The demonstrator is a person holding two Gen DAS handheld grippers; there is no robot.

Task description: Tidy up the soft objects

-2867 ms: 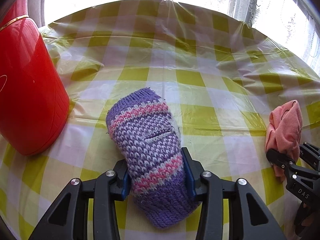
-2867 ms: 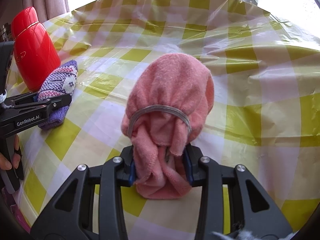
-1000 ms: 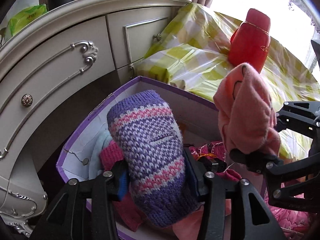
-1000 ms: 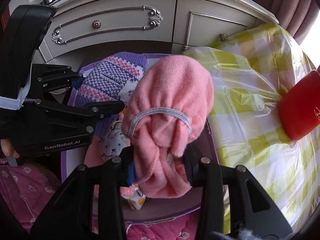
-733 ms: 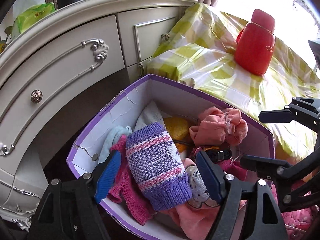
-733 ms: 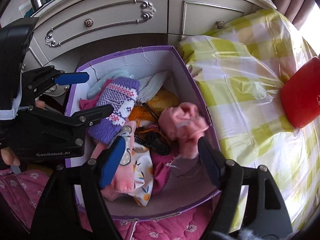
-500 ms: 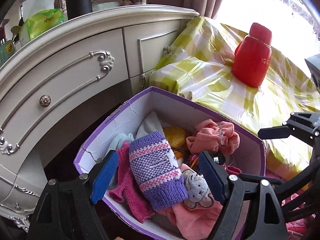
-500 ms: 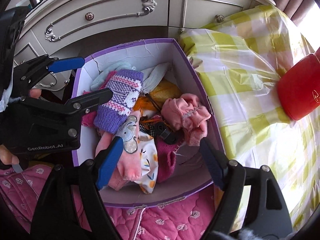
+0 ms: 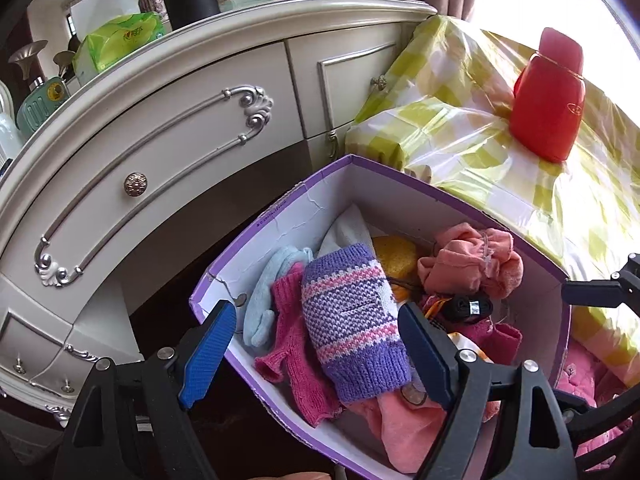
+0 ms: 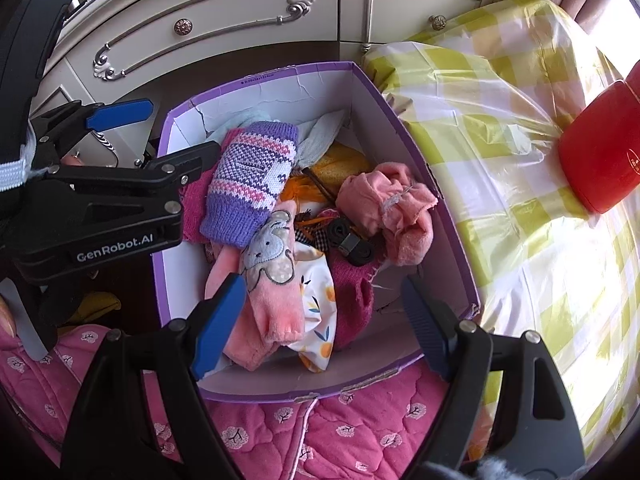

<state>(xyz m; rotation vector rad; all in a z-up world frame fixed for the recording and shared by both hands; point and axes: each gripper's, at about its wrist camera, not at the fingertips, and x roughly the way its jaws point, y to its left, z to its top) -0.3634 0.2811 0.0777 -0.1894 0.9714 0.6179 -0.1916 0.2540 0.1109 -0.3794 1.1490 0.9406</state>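
Both grippers, left (image 9: 320, 354) & right (image 10: 326, 322), wide, empty.

Black plastic tool (image 10: 316, 312) frames — blue ribbed pads, silver screws, white "GenRobot.AI" lettering

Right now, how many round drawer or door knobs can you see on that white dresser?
2: one knob centred on the wide drawer, one knob on the cabinet door beside the checkered tablecloth. Others may be hidden outside the frame.
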